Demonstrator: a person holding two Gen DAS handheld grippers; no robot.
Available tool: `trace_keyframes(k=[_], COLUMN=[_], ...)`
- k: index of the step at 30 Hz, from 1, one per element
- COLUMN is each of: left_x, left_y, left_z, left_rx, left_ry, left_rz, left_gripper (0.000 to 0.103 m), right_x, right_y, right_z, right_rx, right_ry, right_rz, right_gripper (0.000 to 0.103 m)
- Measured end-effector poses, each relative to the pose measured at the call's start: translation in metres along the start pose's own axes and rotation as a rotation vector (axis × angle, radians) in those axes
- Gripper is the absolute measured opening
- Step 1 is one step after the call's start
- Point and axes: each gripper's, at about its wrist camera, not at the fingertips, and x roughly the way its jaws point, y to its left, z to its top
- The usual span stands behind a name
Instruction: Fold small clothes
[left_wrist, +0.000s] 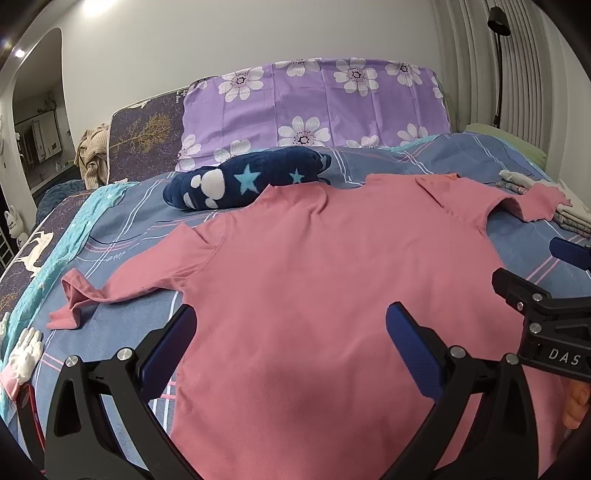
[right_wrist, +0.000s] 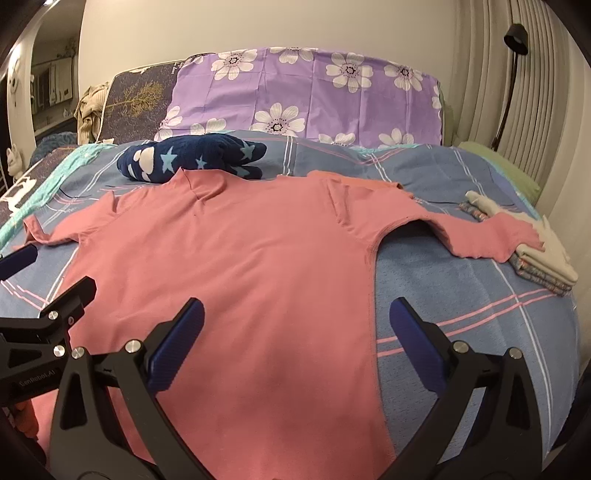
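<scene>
A: Left side first. What is there?

B: Left gripper (left_wrist: 290, 345) — jaws spread wide, holding nothing, poised over the lower left part of the shirt (left_wrist: 314, 288). Its left finger sits at the shirt's left edge, the right one over the body.

A: And the shirt itself?

B: Pink, spread flat on the bed (left_wrist: 110, 236), on a blue plaid cover. Both sleeves out to the sides. The left cuff (left_wrist: 70, 302) is crumpled. The collar end touches a navy starred bundle (left_wrist: 243, 181), which lies in front of a purple flowered pillow (left_wrist: 314, 103).

A: Moving right?

B: Right gripper (right_wrist: 297, 332) — jaws likewise wide apart, nothing between them. Left finger over the shirt, right finger over the bare cover just beside the shirt's right edge. Each gripper shows at the edge of the other's view.

A: Far right?

B: The right sleeve's end rests on a stack of folded cloths (right_wrist: 543, 266). A black lamp (right_wrist: 515, 74) stands by the ribbed wall beyond.
</scene>
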Motion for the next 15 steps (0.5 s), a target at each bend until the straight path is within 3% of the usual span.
trace_keyframes(k=[15], left_x=[0.0031], left_y=[0.0014], left_z=[-0.0018], left_rx=[-0.015], left_ry=[0.004], left_rz=[0.001], left_gripper=[0.102], right_x=[0.0037], right_y=[-0.0008], right_z=[-0.0003], right_rx=[0.007], right_ry=[0.011], right_rz=[0.001], right_gripper=[0.101])
